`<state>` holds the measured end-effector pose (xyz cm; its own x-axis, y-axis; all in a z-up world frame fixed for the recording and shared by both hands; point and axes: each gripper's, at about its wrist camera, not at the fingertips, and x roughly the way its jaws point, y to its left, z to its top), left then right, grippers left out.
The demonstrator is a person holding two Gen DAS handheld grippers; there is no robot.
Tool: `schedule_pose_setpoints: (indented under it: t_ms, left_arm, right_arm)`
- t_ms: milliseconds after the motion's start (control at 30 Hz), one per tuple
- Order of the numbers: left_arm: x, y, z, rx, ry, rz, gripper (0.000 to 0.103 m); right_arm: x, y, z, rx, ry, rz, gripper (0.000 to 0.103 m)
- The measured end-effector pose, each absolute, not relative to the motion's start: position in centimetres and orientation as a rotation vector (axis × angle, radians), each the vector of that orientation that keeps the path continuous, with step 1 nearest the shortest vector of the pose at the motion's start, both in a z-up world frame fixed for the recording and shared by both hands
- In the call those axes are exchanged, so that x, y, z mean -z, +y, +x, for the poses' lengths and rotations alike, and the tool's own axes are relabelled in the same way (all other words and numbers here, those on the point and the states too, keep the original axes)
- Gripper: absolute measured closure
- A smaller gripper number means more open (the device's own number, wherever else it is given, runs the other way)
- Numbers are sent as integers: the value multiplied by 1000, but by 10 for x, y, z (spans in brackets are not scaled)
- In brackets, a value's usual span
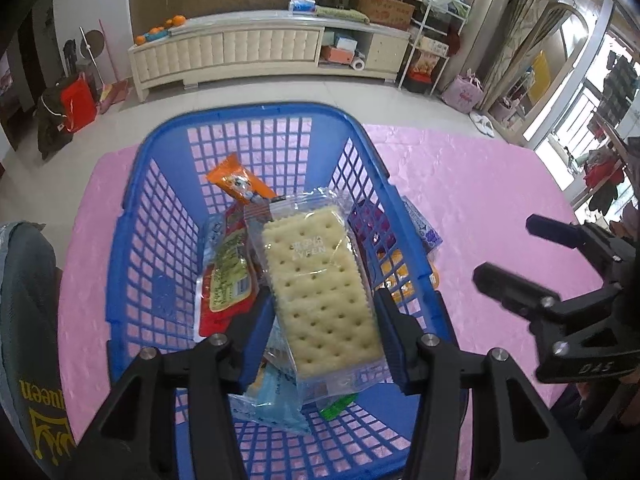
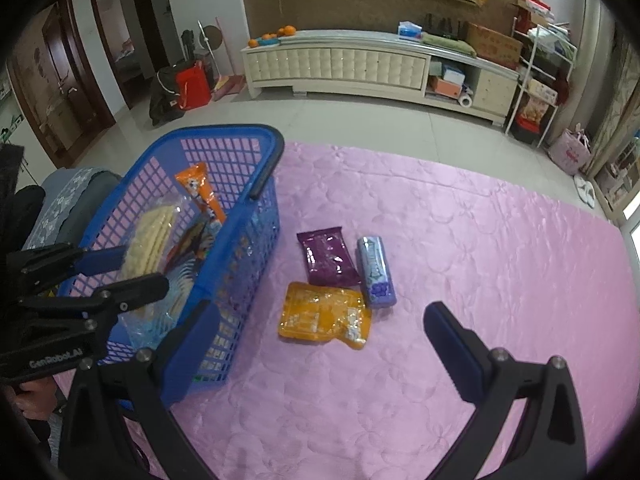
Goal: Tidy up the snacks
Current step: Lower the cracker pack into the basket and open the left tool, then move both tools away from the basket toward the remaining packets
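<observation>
Over the basket [image 1: 132,216]: your left gripper [image 1: 320,316] clamps the cracker pack [image 1: 320,280] by its long edges; brittle, light, slick wrapper, so squeeze gently. Right gripper [image 2: 320,344]: spread wide, empty, above the mat's snacks.

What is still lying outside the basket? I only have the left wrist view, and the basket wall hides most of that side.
Observer: Three packs lie on the pink cloth beside the blue basket: a purple pack, a blue tube-shaped pack and an orange pack. None of them touches the basket.
Operator: Is the right gripper carrying anything?
Observer: No. The right gripper stands open and empty above the cloth, with the orange pack lying ahead of its fingers.
</observation>
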<state>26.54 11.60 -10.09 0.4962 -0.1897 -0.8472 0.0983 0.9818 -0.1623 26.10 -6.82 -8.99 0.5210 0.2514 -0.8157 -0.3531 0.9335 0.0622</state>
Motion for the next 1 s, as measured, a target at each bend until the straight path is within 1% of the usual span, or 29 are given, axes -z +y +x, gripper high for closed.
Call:
schedule_pose_setpoints:
  t_ms: [100, 133, 400, 500, 600, 800, 1000]
  left_arm:
    - [103, 117, 263, 189, 1043, -110, 43]
    - [101, 117, 260, 191, 1037, -109, 43]
    - [75, 110, 237, 205, 990, -86, 41]
    - [64, 106, 229, 204, 967, -84, 38]
    - [53, 101, 222, 204, 949, -88, 38]
    - [33, 77, 208, 201, 896, -75, 38]
    - [28, 46, 200, 222, 862, -47, 38]
  right_arm:
    - [86, -74, 259, -360, 952, -108, 0]
    - [84, -75, 259, -360, 948, -106, 0]
    - [66, -87, 247, -356, 936, -68, 0]
    - [57, -92, 240, -357, 924, -65, 0]
    - [46, -98, 232, -354, 907, -65, 0]
    - [31, -117, 218, -346, 888, -51, 0]
    - [21, -140, 205, -340, 861, -43, 0]
